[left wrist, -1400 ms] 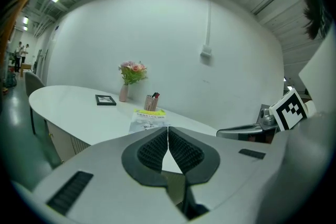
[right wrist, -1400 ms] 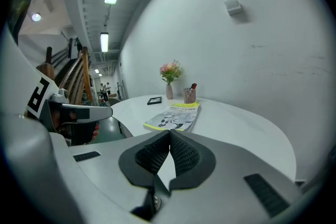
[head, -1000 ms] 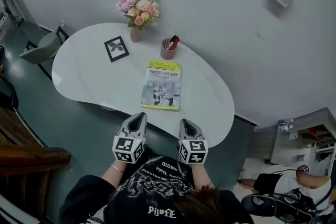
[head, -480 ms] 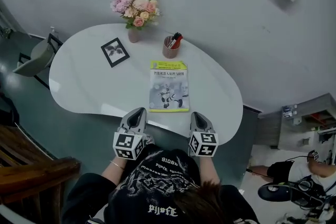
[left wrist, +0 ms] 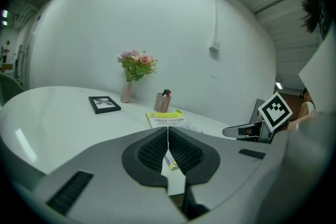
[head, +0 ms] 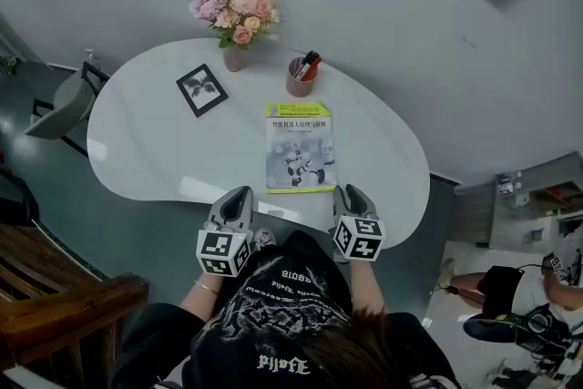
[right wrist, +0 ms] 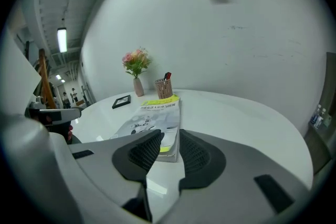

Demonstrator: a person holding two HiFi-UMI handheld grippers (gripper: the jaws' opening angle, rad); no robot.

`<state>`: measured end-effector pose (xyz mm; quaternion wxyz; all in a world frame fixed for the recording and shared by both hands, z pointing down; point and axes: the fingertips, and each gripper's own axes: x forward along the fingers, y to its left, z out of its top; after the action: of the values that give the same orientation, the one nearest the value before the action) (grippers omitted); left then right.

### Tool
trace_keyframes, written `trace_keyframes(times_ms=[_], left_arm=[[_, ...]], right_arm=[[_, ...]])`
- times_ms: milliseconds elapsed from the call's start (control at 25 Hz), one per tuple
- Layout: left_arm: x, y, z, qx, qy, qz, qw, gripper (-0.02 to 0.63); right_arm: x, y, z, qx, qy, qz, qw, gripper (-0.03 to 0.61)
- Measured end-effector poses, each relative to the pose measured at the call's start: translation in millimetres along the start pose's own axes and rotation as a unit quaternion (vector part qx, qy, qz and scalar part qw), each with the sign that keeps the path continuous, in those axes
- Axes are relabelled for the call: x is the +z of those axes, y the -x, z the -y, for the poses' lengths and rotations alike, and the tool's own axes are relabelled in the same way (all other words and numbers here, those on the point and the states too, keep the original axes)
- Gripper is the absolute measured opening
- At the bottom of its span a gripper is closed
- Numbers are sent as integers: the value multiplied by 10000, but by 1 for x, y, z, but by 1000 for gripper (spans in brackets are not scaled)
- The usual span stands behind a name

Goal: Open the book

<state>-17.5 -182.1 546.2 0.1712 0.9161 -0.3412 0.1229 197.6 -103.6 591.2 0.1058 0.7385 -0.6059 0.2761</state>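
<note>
The book (head: pixel 300 148) lies closed mid-frame on the white table (head: pixel 146 150). Our left gripper (head: pixel 240 196), at lower left, is clenched on nothing. Our right gripper (head: pixel 350 193) has just been opening its jaws; they grip nothing, with the book's lower right corner just ahead.

In the space of a second, the right claw (head: pixel 352 193) swung out to the right and forward. It went from a spot short of the near edge of the book (head: pixel 300 147) to just beside the near right corner, over the rim of the worktop (head: pixel 146 141). Its jaws, pressed together a moment before, had just been opening. The book's corner showed in the gap between them, with neither pad pressing on it. The left claw (head: pixel 239 194) edged forward onto the worktop's near rim.
</note>
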Motion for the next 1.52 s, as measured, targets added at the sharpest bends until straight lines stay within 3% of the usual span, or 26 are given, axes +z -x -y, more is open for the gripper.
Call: trace_keyframes(times_ms=[120, 600, 920, 1160, 1520], left_arm=[[-1, -1, -3, 124, 92, -6, 9999, 25], [-3, -5, 5, 443, 467, -71, 9979, 25], [-4, -2, -3, 644, 724, 31, 9953, 25], [-2, -1, -8, 737, 741, 113, 9945, 25], [-3, -1, -6, 643, 733, 91, 9952, 25]], right_arm=[[0, -10, 1, 12, -105, -126, 9999, 167], [-19, -33, 1, -66, 106, -1116, 9937, 130], [-21, -41, 1, -9, 131, -1312, 9913, 107], [-27, -44, 5, -202, 162, -1505, 9883, 69], [-18, -39, 3, -436, 288, -1319, 9899, 35]])
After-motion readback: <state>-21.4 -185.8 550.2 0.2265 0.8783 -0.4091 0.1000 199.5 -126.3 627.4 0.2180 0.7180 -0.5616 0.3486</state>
